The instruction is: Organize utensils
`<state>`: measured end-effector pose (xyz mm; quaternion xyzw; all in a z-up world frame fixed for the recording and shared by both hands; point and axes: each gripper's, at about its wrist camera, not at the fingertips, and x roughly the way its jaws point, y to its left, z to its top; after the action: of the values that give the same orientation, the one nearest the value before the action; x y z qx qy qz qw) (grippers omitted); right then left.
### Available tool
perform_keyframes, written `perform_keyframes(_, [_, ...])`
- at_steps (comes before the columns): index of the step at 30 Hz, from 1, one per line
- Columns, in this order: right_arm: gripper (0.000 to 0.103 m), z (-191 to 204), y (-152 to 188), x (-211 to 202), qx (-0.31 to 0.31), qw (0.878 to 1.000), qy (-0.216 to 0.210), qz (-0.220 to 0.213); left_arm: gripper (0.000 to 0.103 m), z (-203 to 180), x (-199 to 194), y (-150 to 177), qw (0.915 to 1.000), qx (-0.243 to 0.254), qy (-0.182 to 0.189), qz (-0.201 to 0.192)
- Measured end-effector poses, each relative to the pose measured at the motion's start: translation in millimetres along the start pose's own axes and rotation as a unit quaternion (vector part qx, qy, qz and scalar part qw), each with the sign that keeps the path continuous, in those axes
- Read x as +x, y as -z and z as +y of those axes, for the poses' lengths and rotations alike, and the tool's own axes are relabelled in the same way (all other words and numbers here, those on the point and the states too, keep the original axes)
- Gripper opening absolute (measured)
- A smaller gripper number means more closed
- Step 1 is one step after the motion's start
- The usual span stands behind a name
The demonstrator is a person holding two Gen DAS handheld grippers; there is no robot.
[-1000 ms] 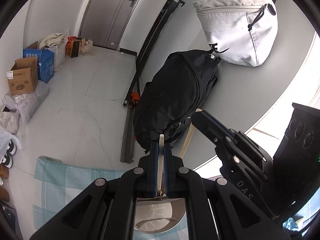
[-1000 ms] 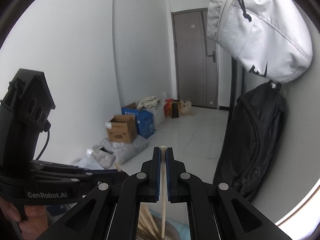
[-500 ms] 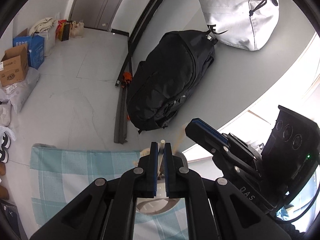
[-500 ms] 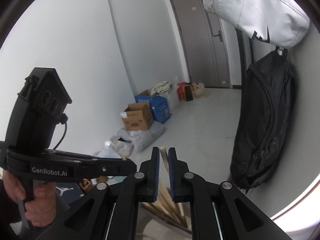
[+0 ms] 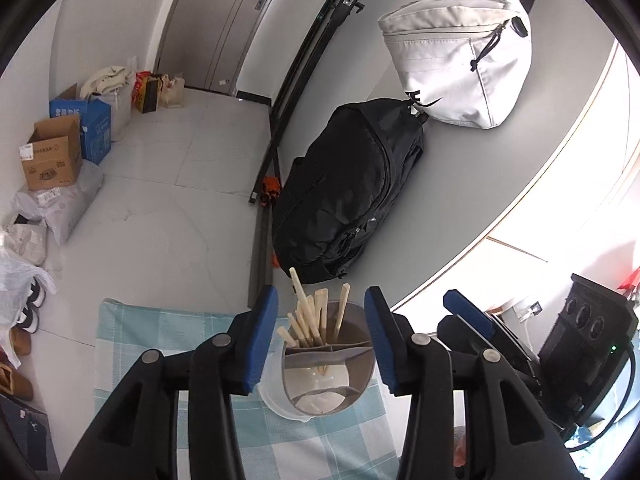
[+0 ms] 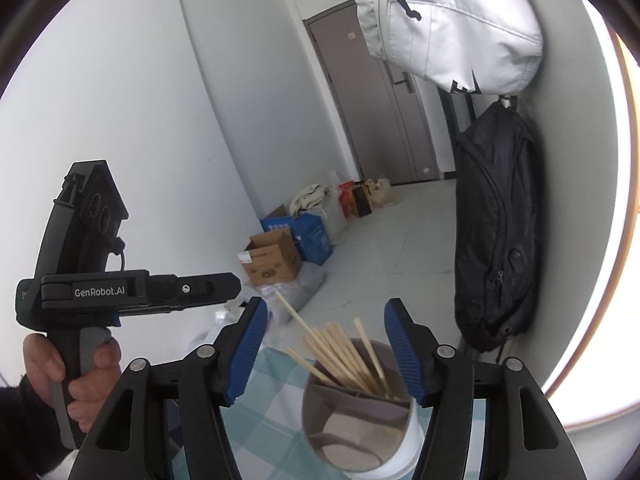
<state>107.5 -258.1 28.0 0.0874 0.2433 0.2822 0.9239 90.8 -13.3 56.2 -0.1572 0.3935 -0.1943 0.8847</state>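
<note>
Fingers on both grippers are spreading, their blue pads parted with nothing pinched between them. Seen past the left gripper, the chopsticks stand in the utensil holder just ahead of and below the fingertips, their long axes near upright and fanned a little toward the far left. The holder sits on a checked cloth. The right gripper frames the same bundle from the other side, with its fingertips close above the rim; neither hand is clearly nearer, by my reading. Only the left view looks down into the holder and shows a divider, with the sticks gathered in the far compartment. Only the right view shows the person's hand on the left gripper's handle.
</note>
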Motion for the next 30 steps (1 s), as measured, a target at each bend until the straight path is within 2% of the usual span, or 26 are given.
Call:
perform_keyframes(1, [0.067, 2, 2, -5, 0.002, 1.000, 0.003, -0.003, 0.053, -2, -5, 3, 0.9999, 0.002, -0.009, -0.009])
perform_keyframes(3, [0.074, 5, 4, -15, 0.008, 1.000, 0.007, -0.012, 0.060, -3, -13, 5, 0.9995, 0.002, -0.019, -0.025])
perform_keyframes(10, [0.089, 21, 12, -46, 0.017, 0.999, 0.018, -0.040, 0.063, -14, -47, 23, 0.9940, 0.032, -0.063, -0.084])
perform_keyframes(13, [0.094, 29, 17, -56, 0.015, 0.998, 0.017, -0.051, 0.073, -15, -59, 30, 0.9923, 0.036, -0.062, -0.101])
perform_keyframes(16, [0.099, 38, 23, -68, 0.011, 0.998, 0.018, -0.067, 0.077, -15, -65, 35, 0.9908, 0.038, -0.069, -0.109])
perform_keyframes(21, [0.103, 48, 37, -85, 0.003, 0.996, 0.022, -0.089, 0.079, -17, -72, 50, 0.9865, 0.057, -0.093, -0.123])
perform_keyframes(25, [0.103, 55, 51, -95, -0.005, 0.994, 0.023, -0.103, 0.090, -14, -77, 64, 0.9817, 0.060, -0.114, -0.140])
perform_keyframes(30, [0.103, 63, 67, -102, -0.027, 0.992, 0.031, -0.115, 0.091, -13, -78, 82, 0.9756, 0.074, -0.135, -0.156])
